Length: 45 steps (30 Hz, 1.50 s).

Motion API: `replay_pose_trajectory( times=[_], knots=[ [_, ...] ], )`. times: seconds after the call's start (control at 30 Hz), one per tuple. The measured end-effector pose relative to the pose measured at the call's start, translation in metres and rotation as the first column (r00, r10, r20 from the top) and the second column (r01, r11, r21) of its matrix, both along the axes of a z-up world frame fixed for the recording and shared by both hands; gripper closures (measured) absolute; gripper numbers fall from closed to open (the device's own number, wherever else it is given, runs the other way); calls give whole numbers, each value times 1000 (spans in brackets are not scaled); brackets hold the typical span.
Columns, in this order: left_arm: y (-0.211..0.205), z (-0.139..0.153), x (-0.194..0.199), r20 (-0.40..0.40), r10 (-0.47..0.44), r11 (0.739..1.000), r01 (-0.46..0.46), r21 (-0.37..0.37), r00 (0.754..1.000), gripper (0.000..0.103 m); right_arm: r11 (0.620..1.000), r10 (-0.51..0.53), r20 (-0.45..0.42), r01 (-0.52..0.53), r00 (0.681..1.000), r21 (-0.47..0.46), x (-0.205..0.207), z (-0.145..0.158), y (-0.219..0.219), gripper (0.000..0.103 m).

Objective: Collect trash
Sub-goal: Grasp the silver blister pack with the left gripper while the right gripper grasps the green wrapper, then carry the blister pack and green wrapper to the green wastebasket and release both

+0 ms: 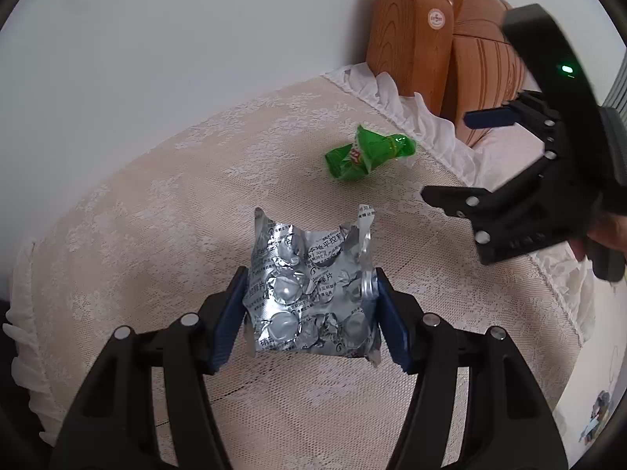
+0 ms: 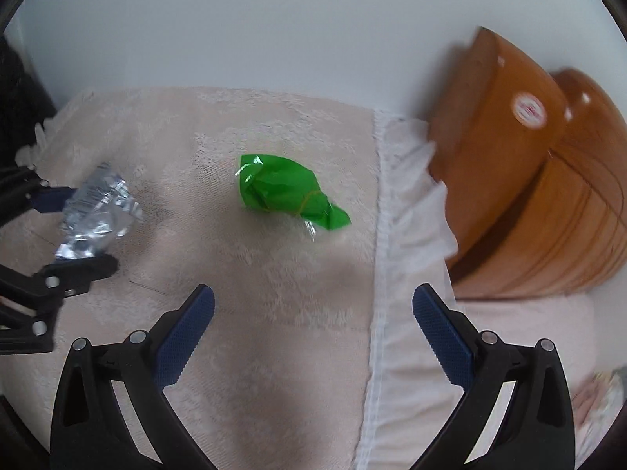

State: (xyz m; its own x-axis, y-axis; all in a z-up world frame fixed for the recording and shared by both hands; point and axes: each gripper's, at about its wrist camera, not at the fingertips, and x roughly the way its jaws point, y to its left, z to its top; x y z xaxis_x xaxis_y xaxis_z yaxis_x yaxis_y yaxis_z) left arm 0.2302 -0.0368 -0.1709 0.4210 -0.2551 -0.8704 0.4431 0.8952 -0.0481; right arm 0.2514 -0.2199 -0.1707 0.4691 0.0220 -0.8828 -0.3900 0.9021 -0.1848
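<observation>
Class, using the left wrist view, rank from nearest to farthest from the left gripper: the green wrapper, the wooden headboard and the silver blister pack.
1. Silver blister pack: clamped by the left gripper.
2. Green wrapper: ahead, on the lace cover.
3. Wooden headboard: beyond the cover's frilled edge.

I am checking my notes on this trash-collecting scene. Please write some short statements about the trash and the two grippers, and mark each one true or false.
1. The left gripper holds the crumpled silver foil blister pack between its blue pads. True.
2. The right gripper is closed on the crumpled green plastic wrapper. False: its jaws stand wide apart with nothing between them, and the wrapper lies ahead of them.
3. The green wrapper lies on the beige lace cloth. True.
4. The blister pack is still full of pills. False: its pockets look pushed out and torn.
5. A brown wooden headboard stands beyond the cloth's white frilled edge. True.
6. The green wrapper touches the blister pack. False: bare cloth lies between them.
</observation>
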Motion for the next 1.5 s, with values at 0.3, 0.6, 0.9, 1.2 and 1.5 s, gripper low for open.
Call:
replay_pose_trajectory(
  times=[0.3,0.6,0.9,1.2,1.5],
  knots=[
    [30,-6,13,-15,35,999,-36,-20,999,42,992,111,-113,-117,987,-50,67,-33,27,3],
    [41,-4,16,-19,60,997,-61,-43,998,42,997,72,-169,-69,983,20,86,-40,36,34],
    [36,8,2,-6,65,997,-66,-37,998,42,983,-43,-117,63,992,170,68,-16,26,37],
    [14,36,-58,30,58,998,-57,-8,998,42,897,-253,-24,244,967,368,-58,37,-12,37],
    [-42,64,-175,37,-90,996,91,-19,995,42,790,-438,-38,405,898,461,-234,68,-56,37]
  ],
)
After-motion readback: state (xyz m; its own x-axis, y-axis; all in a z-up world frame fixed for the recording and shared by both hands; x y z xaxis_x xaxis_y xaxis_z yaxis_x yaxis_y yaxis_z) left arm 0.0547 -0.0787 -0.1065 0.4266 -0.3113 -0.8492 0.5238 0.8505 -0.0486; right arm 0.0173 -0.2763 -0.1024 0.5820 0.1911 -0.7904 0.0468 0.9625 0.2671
